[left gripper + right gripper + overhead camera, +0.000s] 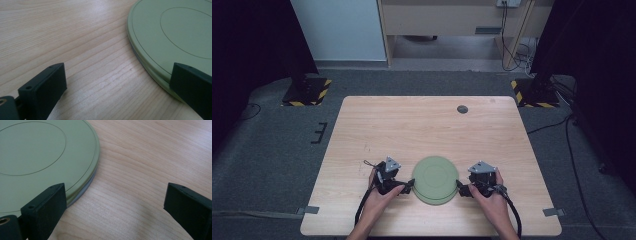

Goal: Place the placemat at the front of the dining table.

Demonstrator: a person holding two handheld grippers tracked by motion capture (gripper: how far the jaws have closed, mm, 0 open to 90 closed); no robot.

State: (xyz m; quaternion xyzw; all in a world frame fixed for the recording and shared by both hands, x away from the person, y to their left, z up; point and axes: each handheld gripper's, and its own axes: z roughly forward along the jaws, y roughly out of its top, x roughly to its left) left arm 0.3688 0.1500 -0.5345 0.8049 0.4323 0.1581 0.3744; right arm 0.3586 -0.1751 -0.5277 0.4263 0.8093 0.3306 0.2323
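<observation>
We flank the round pale-green plastic plate [435, 179] at the near middle of the light wooden table [412, 125]. The left gripper [408, 187] and right gripper [460, 188] gape wide, empty, one jaw of each overlapping the rim. We judge a two-sided grasp pending: next, close on the rim.

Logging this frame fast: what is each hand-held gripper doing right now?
Left hand-held gripper: open, holding nothing, one jaw over the green plate's rim.
Right hand-held gripper: open, holding nothing, one jaw over the plate's rim.
</observation>
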